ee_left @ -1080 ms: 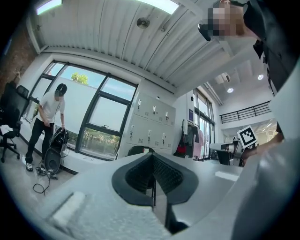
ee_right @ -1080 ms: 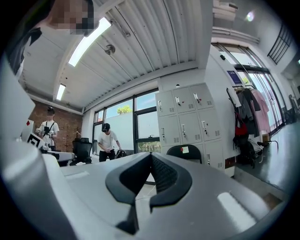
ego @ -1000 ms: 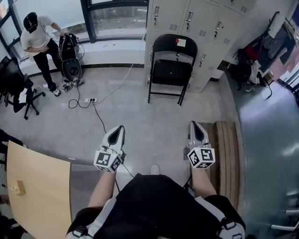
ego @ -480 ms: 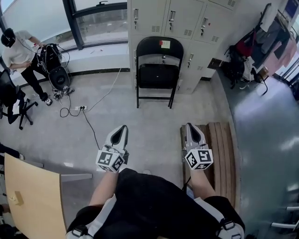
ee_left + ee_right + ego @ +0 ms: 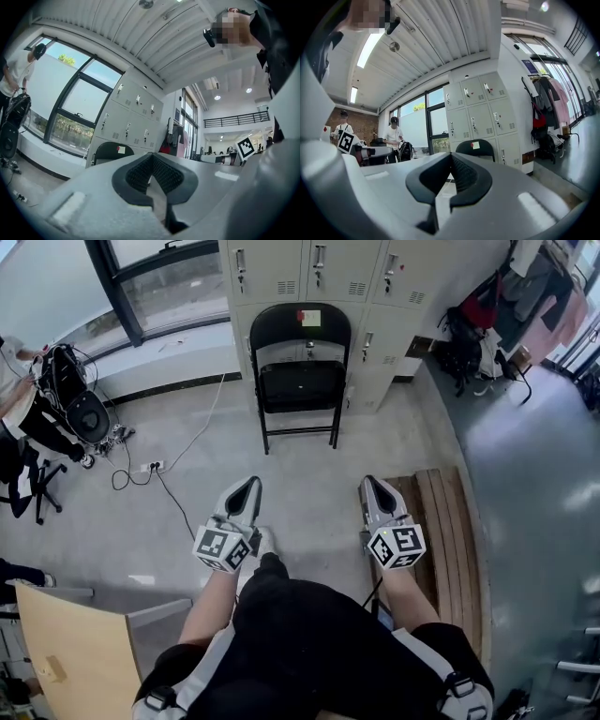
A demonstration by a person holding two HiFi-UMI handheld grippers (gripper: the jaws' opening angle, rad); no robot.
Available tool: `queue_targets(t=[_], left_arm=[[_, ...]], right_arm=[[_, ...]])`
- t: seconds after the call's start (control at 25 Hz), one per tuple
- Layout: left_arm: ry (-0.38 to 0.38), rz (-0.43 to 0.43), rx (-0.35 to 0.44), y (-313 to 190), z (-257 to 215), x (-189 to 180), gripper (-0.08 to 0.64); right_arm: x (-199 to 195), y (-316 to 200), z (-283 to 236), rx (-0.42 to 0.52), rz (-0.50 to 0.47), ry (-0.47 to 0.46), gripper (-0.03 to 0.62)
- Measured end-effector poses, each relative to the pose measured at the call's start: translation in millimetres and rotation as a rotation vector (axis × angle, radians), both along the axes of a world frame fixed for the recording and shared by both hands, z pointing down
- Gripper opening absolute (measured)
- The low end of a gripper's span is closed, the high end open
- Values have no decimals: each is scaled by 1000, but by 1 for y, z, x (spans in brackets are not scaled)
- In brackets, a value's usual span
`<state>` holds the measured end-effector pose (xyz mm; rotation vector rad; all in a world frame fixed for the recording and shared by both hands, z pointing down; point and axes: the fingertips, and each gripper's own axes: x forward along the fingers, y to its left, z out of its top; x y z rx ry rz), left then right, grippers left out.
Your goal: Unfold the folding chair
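step: approach | left tongs (image 5: pixel 250 484) pressed together, empty | right tongs (image 5: pixel 369 484) same | folding chair (image 5: pixel 300 381) upright on floor (image 5: pixel 187 493), back to lockers (image 5: pixel 309 268), straight ahead, well apart, neither hand clearly nearer

Ahead: bare floor (image 5: pixel 309 474) is lying open up to the folding chair (image 5: pixel 300 371) | behind it: lockers (image 5: pixel 309 277) are standing close, blocking passage | right: a low wooden slat platform (image 5: pixel 450 521) is lying alongside | left: a cable (image 5: pixel 174 501) is trailing across, a table (image 5: pixel 70 652) is jutting in.
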<state>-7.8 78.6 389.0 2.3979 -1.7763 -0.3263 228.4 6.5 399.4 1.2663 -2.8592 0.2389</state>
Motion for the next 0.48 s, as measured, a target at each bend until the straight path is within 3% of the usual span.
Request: queue_targets(t=[0.28, 0.48], left_arm=[[-1, 69, 29, -72, -4, -37, -6], [44, 112, 59, -114, -11, -68, -5]], right_arm=[[-53, -56, -2, -16, 12, 4, 3], [-95, -91, 2, -34, 11, 40, 3]])
